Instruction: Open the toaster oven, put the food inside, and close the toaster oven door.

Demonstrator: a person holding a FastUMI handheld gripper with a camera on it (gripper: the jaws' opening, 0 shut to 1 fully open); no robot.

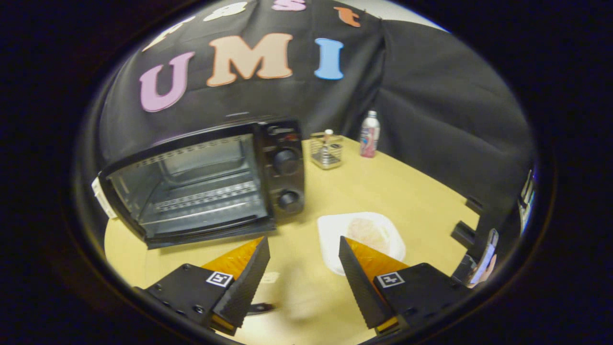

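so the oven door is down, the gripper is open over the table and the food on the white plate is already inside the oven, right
Not quite. The toaster oven door is down and the gripper is open over the table, but the food is not inside the oven. In the gripper view it sits on the white plate on the table, just ahead of the fingers, to the right of the oven.

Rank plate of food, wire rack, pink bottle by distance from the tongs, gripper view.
Tongs open, holding nothing.
1. Plate of food: just ahead, beside the right finger.
2. Wire rack: beyond, right of the toaster oven.
3. Pink bottle: farthest, by the wall.
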